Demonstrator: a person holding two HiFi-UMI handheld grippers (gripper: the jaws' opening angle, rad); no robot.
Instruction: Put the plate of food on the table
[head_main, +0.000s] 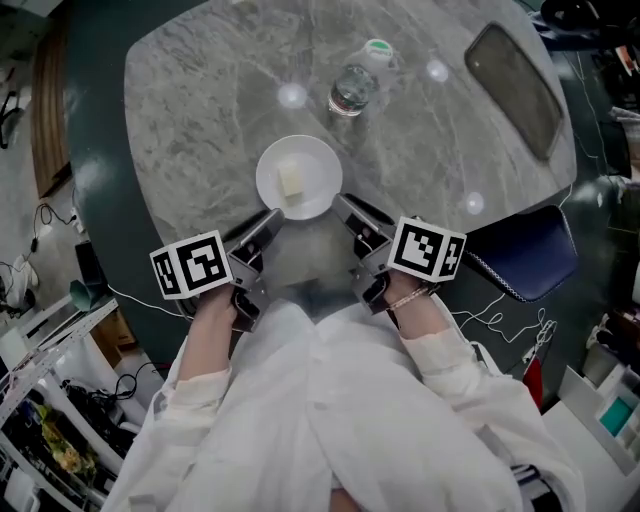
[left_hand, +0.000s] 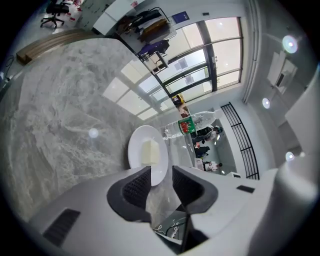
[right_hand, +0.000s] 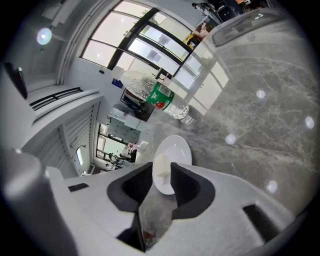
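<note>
Left of the plate (head_main: 322, 162), the left gripper (head_main: 268, 220) slants down at its near rim, jaws spread, pinching nothing. The plate, carrying a pale food block (head_main: 291, 181), rests on the marble table (head_main: 200, 90). The right gripper (head_main: 343, 207) mirrors it, jaws wide. Beyond the plate, the bottle (head_main: 354, 86) has a red-green label I can't quite read.

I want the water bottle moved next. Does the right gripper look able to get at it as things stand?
Probably yes: the right gripper has open jaws, and only the low plate lies between it and the water bottle.
</note>
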